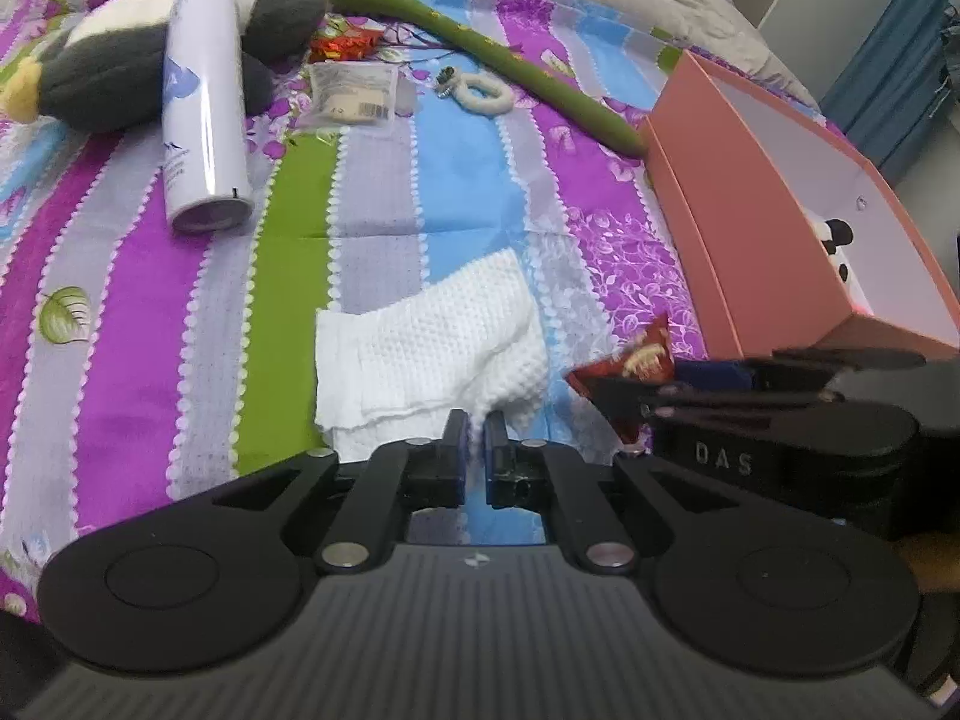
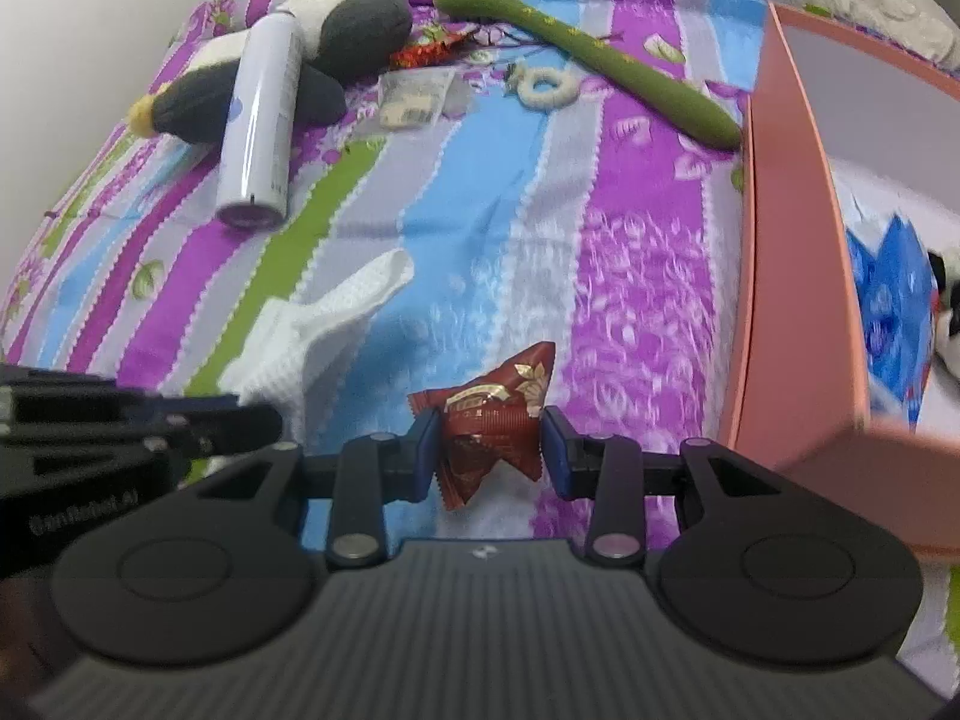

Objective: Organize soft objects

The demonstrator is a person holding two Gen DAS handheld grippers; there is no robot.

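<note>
A bed [image 1: 468, 192] covered with a striped sheet in purple, blue, green and grey holds a scatter of things. The left hand-held gripper [image 1: 477, 426] has its jaws nearly together, pinching the near edge of a white waffle-weave cloth [image 1: 432, 348], which spreads away from it over the sheet. The right hand-held gripper [image 2: 487, 441] is closed partway on a dark red snack packet [image 2: 489, 420], its blue pads pressing the packet's two sides. The two hand-held grippers are just beside each other, the left one's dark body showing at the lower left of the right wrist view.

To the right stands a pink cardboard box [image 2: 792, 276], open at the top, close to the packet; its near wall rises between the packet and the box's inside. In the box lie a blue patterned item [image 2: 888, 300] and a black-and-white soft toy [image 2: 951, 324], only partly seen.

Farther up the bed lie a white spray can [image 1: 201, 108] resting against a grey and white plush toy [image 1: 108, 66], a long green plush piece [image 1: 480, 42] reaching to the box's far corner, a white fluffy ring [image 1: 483, 93], a small clear packet [image 1: 354, 96] and a red shiny wrapper [image 1: 345, 45].
</note>
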